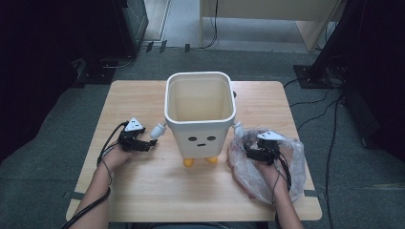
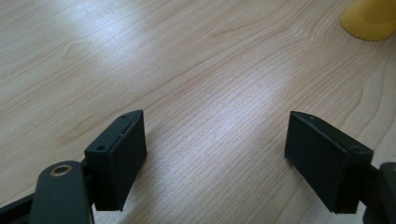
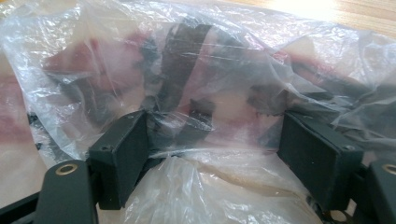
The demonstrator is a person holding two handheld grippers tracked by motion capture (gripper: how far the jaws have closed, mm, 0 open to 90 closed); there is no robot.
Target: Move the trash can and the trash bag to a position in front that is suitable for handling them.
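The clear plastic bag lies crumpled on the counter at about 4 o'clock from the white bin, just beside the bin's right stub arm. It looks very light, thin and limp, with no stiffness of its own: it will sag, cling and slide off smooth pads unless a fold of several layers is pinched. It should not break, though a hard tug on a single layer could stretch or tear the film. The best hold is likely a bunched ridge near the rim of the bag, but where the mouth lies cannot be told from the creases.

The right tool sits on top of the bag with its jaws spread apart; in the right gripper view the film billows between and beyond the two pads, and nothing is pinched yet. The left tool rests over bare wood at about 9 o'clock from the bin, jaws wide apart and holding nothing; one yellow foot of the bin shows ahead of it.

The heap has a loose long axis running from about 11 o'clock, near the bin, to 5 o'clock, toward the counter's near right corner. Which end points the opening cannot be made out. The bin stands upright, mouth up, face toward the person
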